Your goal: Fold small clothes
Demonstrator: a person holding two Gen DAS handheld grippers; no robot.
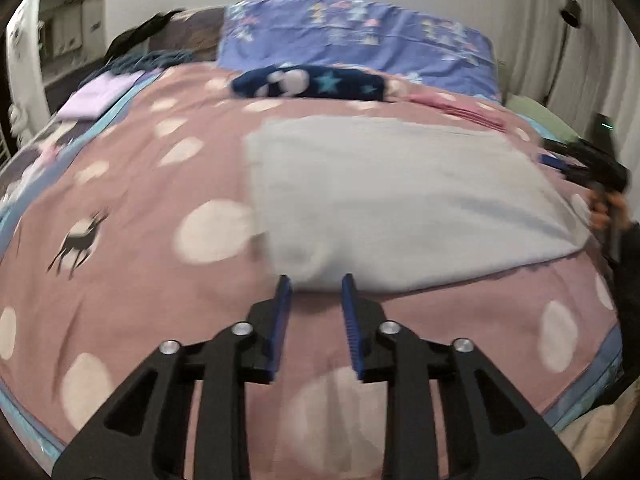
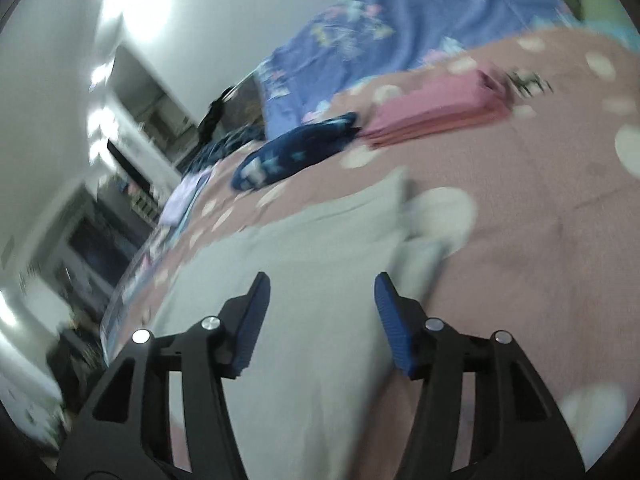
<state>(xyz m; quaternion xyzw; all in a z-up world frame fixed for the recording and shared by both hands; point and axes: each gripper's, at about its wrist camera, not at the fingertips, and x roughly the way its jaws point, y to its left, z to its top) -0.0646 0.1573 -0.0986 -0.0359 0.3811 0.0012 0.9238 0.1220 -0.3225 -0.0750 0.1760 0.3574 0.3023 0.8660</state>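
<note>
On the bedspread (image 1: 132,280) I saw the folded cloth (image 1: 392,200) before the starred garment (image 1: 308,84), pillow (image 1: 360,40) behind both.

A home bedroom: a bed with a pink spotted duvet (image 1: 140,208) and blue pillow (image 1: 360,44)

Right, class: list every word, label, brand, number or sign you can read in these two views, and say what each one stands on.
None: no readable text shows in either view.
Pink spotted bedspread: dots and a dark deer shape, no words.
Blue pillowcase: small pastel figures, blurred, no letters made out.
Navy star-patterned garment: stars only.
Light grey garment, pink folded stack: plain.
</note>
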